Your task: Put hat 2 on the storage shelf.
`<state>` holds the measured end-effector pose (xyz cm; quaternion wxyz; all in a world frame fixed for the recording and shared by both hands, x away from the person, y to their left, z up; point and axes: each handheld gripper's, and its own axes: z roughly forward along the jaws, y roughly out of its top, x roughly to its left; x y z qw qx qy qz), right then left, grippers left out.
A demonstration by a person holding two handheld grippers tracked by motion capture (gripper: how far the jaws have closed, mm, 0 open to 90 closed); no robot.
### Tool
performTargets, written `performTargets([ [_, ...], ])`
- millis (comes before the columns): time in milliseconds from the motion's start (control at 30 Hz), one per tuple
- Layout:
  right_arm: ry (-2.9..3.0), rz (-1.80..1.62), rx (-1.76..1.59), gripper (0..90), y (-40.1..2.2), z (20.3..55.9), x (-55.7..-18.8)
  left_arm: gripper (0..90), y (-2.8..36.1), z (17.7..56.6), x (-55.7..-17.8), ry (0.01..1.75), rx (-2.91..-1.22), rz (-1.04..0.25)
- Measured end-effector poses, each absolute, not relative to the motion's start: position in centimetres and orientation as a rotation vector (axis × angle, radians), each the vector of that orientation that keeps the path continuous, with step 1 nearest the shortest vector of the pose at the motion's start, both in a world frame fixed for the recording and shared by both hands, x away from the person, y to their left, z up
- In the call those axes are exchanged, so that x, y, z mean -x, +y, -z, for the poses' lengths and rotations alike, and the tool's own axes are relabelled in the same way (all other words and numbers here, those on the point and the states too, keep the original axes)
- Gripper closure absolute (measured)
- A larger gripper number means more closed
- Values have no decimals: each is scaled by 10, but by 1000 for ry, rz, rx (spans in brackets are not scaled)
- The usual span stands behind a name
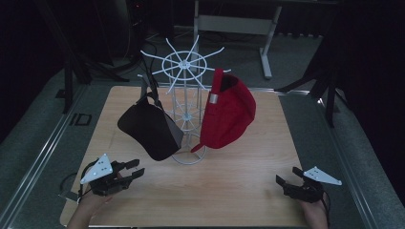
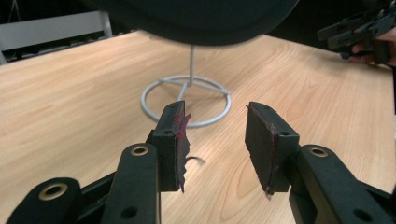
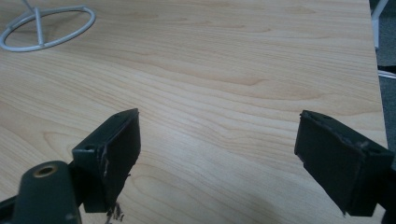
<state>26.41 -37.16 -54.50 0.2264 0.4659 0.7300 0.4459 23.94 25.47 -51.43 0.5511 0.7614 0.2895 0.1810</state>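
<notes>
Hovering low over the near edge of the bench [image 1: 229, 191], your left gripper [image 1: 136, 168] and right gripper [image 1: 286, 177] both have their fingers [image 2: 261, 140] parted with nothing between them. Just beyond the left one, the black cap [image 1: 150, 128] hangs from the white wire rack [image 1: 187, 90], beside a red cap [image 1: 228, 113]. Expect it light and floppy in the crown, so take it by the stiffer brim.

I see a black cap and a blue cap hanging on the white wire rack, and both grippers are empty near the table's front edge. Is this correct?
Not quite: the second cap is red, not blue, as the high view shows. The black cap hangs on the white wire rack, and the left gripper and right gripper are empty.
</notes>
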Motion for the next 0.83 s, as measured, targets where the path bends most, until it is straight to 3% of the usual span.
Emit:
performTargets([
  [833,2021,-1228,-1293,143,-372,547,-264,560,268,551,-235,778,-1830,-435],
])
